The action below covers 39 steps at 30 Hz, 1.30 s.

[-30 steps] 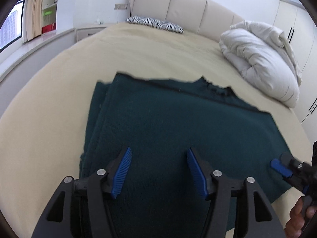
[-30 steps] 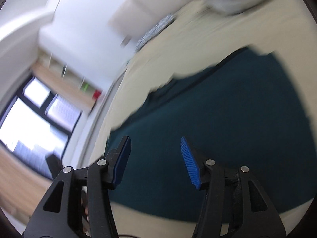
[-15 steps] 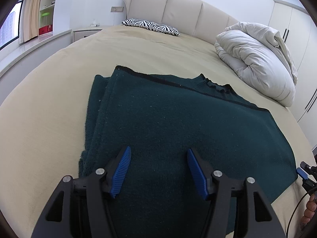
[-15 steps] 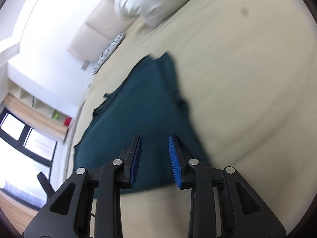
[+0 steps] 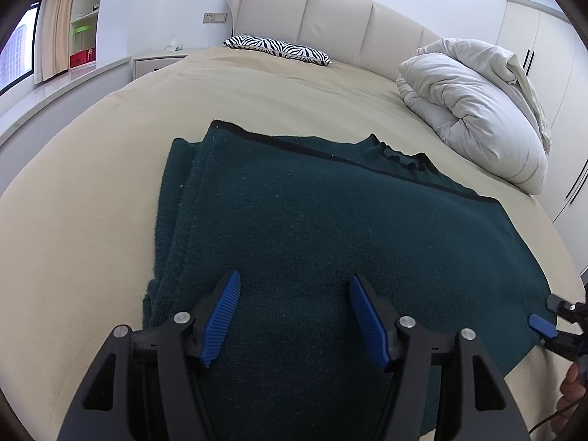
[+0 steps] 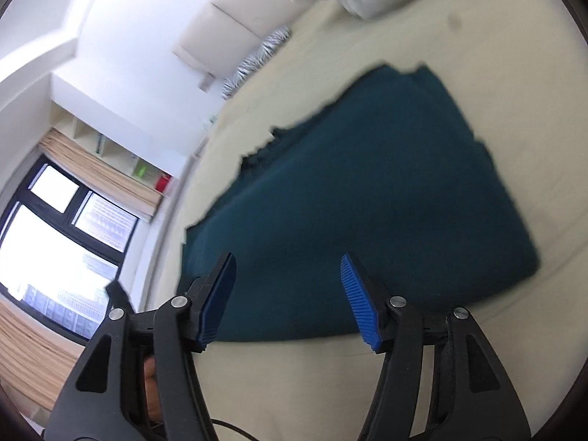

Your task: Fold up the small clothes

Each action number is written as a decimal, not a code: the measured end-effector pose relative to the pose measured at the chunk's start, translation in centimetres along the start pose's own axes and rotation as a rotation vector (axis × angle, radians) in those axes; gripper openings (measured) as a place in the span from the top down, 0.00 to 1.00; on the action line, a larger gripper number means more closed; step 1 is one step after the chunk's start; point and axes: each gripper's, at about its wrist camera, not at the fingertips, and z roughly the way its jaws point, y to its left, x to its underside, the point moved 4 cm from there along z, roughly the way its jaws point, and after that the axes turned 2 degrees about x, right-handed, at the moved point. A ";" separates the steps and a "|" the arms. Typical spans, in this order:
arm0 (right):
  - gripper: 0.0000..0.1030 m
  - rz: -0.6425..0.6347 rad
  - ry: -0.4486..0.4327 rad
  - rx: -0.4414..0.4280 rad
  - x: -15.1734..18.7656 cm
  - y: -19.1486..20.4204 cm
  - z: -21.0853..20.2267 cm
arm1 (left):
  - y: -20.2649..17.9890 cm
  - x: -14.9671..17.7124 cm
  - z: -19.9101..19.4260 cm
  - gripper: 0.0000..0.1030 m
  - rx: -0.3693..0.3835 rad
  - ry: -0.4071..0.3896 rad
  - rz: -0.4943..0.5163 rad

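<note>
A dark teal knit sweater (image 5: 312, 228) lies folded flat on the beige bed (image 5: 73, 198), its collar at the far edge. It also shows in the right wrist view (image 6: 367, 198), blurred. My left gripper (image 5: 294, 316) is open and empty above the sweater's near part. My right gripper (image 6: 286, 294) is open and empty over the sweater's near edge. In the left wrist view the right gripper (image 5: 551, 321) shows at the sweater's right corner.
A rolled white duvet (image 5: 474, 110) lies at the far right of the bed. A zebra-print pillow (image 5: 275, 47) rests by the padded headboard (image 5: 330, 18). A window sill and shelves (image 5: 81, 29) are at the left, wardrobes (image 5: 544, 47) at the right.
My right gripper narrowed half a second ago while turned toward bare bed, and is now wide open again, swung back over the sweater. My left gripper stays open and hardly moved.
</note>
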 end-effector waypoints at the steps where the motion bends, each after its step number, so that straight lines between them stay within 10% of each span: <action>1: 0.44 0.020 0.013 0.012 0.3 -0.7 0.4 | 0.0 0.0 0.0 0.38 0.001 -0.001 0.000; 16: 0.34 0.075 -0.218 0.125 -3.2 -7.5 -9.7 | 0.1 0.1 0.1 0.37 0.012 -0.004 -0.006; 39: 0.35 0.184 0.125 0.000 -10.5 -8.6 -0.7 | 0.0 0.1 0.2 0.36 0.015 -0.005 -0.008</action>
